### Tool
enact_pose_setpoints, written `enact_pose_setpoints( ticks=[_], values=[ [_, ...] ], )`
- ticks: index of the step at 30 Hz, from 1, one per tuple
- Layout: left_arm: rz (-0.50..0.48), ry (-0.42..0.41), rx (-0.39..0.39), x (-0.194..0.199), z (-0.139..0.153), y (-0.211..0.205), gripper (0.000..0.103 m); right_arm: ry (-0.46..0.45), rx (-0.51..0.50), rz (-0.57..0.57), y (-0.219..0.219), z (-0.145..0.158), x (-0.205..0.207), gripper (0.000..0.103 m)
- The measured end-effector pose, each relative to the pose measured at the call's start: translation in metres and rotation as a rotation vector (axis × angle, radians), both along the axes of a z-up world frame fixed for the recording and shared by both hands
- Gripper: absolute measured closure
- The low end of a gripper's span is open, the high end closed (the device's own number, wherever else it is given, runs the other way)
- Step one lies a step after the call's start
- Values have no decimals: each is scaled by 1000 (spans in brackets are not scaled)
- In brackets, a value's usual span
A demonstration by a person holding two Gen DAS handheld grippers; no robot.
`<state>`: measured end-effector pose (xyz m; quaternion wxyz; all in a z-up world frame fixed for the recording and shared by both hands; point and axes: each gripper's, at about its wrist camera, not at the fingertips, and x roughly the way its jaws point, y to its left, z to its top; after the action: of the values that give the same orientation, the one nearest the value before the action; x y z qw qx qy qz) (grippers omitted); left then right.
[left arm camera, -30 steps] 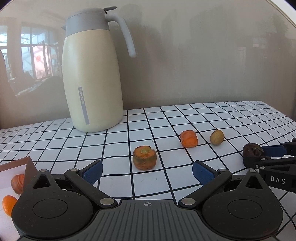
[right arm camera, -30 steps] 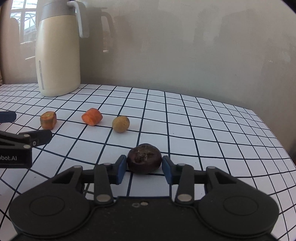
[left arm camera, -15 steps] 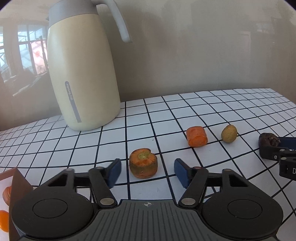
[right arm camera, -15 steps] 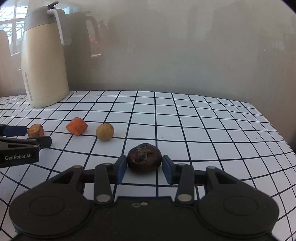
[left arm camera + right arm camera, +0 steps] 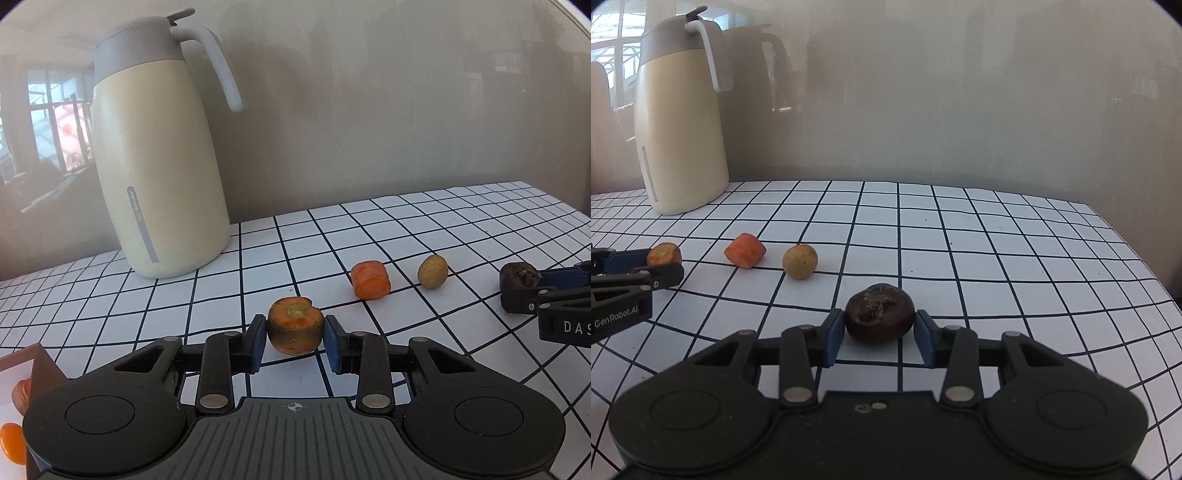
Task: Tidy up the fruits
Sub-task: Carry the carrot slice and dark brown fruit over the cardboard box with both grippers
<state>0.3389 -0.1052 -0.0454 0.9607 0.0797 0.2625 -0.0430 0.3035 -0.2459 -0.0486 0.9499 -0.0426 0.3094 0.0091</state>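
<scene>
- The left gripper (image 5: 294,341) has its blue pads pressed flat against both sides of the carrot stub (image 5: 294,325), so it is clamped on it; the stub stands cut face up, and I can't tell whether it is off the checked tablecloth (image 5: 461,229) or resting on it.
- That stub looks firm and light, with a rough, dry-looking skin. The curved flanks where the pads sit now seem the sensible hold, low enough that it won't pivot. It should take a solid squeeze without bruising.
- The right gripper (image 5: 880,334) has the dark round fruit (image 5: 879,314) between its pads, both touching the fruit's sides by the look of it, so I'd call it gripped as well. From the left camera it seems to sit at cloth level.
- This one I'd treat more gently: wrinkled, squat, perhaps soft-skinned, and rounded enough to squirt out if pinched above its widest line. A hold across the middle suits it.
- Just beyond, loose on the cloth, lie a second carrot piece (image 5: 370,280) on its side and a small yellowish round fruit (image 5: 432,271); both could roll if nudged.
- Further back stands a tall cream jug (image 5: 162,173), well apart from the grippers.
- At the left edge, a brown-sided box (image 5: 35,369) already shows orange pieces (image 5: 13,443) inside, probably the destination.
</scene>
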Motion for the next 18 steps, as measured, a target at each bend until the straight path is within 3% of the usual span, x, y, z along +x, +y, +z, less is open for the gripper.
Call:
enact_pose_setpoints(
  ticks=[7, 18],
  values=[
    [-24, -30, -3, -27, 12, 0, 70, -35, -11, 0, 3, 15, -21, 70],
    [-39, -100, -45, -110, 39, 11, 70, -123, 12, 16, 11, 48, -80, 70]
  ],
)
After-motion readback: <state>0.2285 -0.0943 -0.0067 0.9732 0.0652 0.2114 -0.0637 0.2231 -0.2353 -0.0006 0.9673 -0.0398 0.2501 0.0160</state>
